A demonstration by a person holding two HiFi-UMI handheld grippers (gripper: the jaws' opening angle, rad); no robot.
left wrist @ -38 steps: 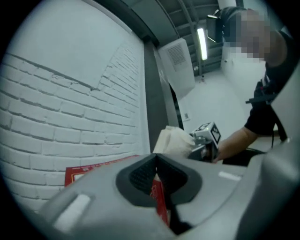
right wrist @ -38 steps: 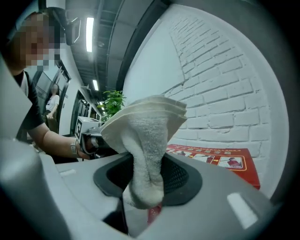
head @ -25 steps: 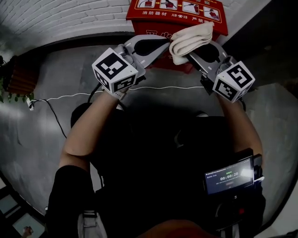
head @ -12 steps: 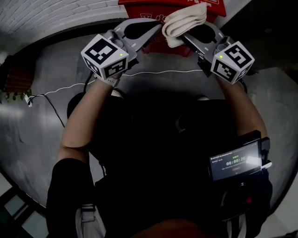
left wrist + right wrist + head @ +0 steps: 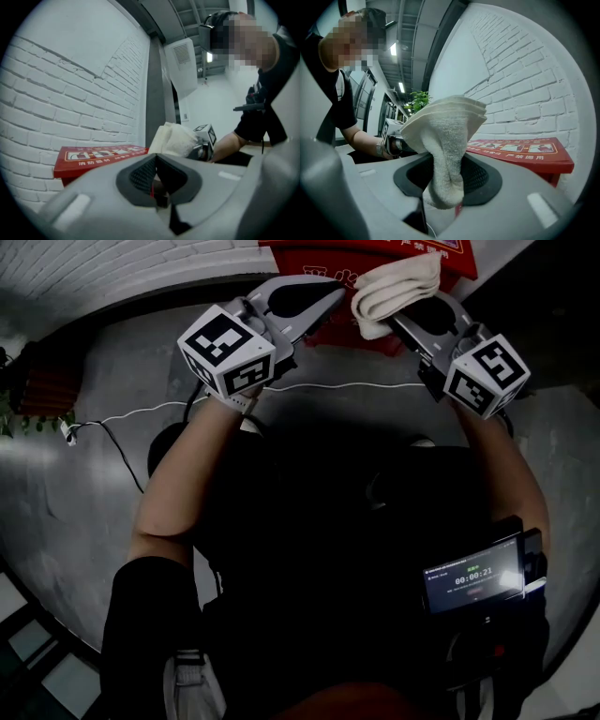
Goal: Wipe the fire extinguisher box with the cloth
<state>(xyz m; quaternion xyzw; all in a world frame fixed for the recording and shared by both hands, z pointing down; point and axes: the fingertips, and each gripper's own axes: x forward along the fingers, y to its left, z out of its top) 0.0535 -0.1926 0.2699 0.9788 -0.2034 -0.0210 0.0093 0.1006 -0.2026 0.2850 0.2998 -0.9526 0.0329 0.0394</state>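
Cloth (image 5: 450, 126), folded thick and off-white, stands pinched in the right gripper (image 5: 443, 185), whose jaws are clamped on its lower fold. The left gripper (image 5: 156, 176) has its jaws pressed together with nothing between them. From the head view both point toward twelve o'clock, where the red fire extinguisher box (image 5: 520, 152) sits low against the white brick wall (image 5: 70, 93), the cloth at about one o'clock over its near edge. I cannot make out whether the cloth actually touches the lid. How much wiping is done I can't judge: the lid looks evenly red, its printed pictures and lettering plain, with no dust, smear or damp streak that I can see. That would fit a cloth just arriving at the box as well as one lifting off after passes across it.
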